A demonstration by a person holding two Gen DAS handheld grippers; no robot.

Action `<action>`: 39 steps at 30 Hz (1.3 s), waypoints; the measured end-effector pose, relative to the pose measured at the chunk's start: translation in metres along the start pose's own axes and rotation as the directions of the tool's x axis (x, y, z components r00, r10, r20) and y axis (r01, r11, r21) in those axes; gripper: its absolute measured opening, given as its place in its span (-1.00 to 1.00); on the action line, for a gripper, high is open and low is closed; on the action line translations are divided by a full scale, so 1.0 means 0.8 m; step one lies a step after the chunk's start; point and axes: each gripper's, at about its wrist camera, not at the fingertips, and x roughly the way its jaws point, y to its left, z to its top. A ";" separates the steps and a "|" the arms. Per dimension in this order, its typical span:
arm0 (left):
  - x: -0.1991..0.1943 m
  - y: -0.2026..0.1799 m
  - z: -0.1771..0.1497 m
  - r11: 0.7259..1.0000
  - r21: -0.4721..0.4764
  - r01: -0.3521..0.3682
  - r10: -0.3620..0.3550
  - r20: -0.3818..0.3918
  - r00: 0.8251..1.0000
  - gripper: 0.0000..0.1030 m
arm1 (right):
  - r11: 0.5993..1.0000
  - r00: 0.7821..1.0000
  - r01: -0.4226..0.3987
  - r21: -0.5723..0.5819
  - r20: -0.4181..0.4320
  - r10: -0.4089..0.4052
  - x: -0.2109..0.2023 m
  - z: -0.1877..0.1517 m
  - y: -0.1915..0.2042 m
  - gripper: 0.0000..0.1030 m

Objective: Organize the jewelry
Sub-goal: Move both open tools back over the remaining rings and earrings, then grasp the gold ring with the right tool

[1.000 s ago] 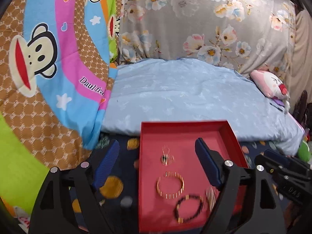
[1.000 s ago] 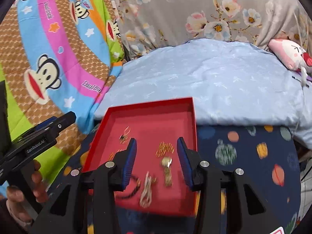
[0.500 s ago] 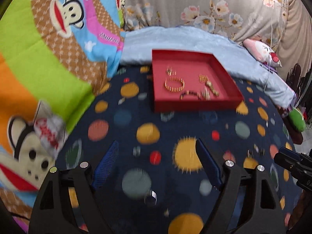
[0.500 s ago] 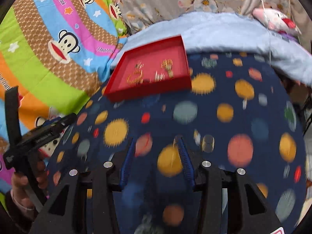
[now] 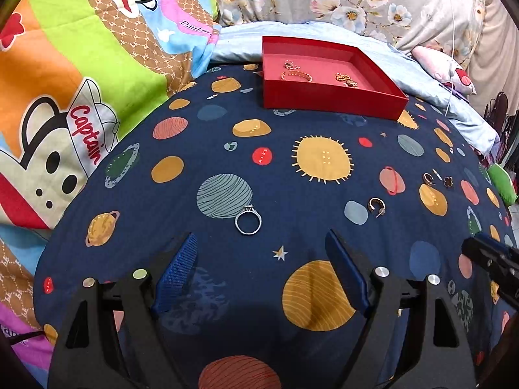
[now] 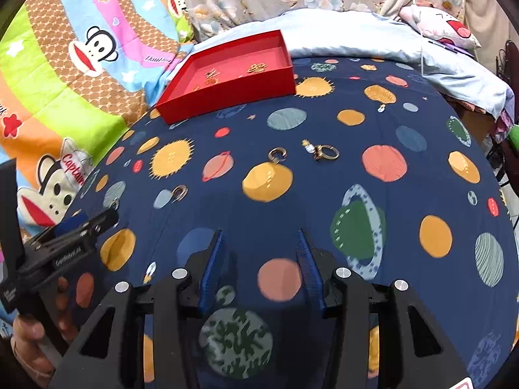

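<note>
Jewelry lies in two places on a dark blue bedspread (image 5: 227, 113) printed with planets. Several gold pieces already sit inside a shallow red tray (image 5: 331, 99) at the far edge of the spread. Loose pieces remain on the cloth: a silver ring (image 5: 248, 221) with a small stone setting, just beyond the left gripper (image 5: 259, 246); a hoop earring (image 5: 376, 206) to its right; and farther right, another hoop earring (image 6: 277, 155) and a gold ring (image 6: 327, 153) with a small charm just beside it.

Both grippers hang above the spread, tilted downward, and hold nothing. The left gripper's blue pads stand wide apart. The right gripper (image 6: 261, 243) is open more narrowly, over bare printed cloth. A hand (image 6: 30, 330) grips the left tool's handle at the lower left of the right view.

The step in hand looks like picking up the silver ring. It lies flat, its band a circle with no real long axis, and its stone points to the far side, toward the tray. A good approach would probably lower the left gripper straight over it and close across the band, pads on its left and right sides, clear of the stone. The soft spread may give underneath, so pressing lightly should help avoid pinching fabric with the ring.
</note>
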 end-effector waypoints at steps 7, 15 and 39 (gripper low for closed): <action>0.008 0.004 0.004 1.000 -0.003 -0.031 0.031 0.016 0.999 0.53 | 0.996 0.996 0.082 0.041 0.040 -0.083 0.016 0.034 -0.029 -0.12; 0.015 0.008 0.000 1.000 -0.012 -0.026 0.026 0.013 1.000 0.53 | 0.990 0.991 0.121 0.070 0.042 -0.124 0.047 0.064 -0.051 -0.13; 0.025 0.023 -0.002 0.997 -0.071 0.017 -0.019 -0.028 0.999 0.53 | 0.992 0.993 0.117 0.038 0.014 -0.117 0.070 0.076 -0.043 -0.94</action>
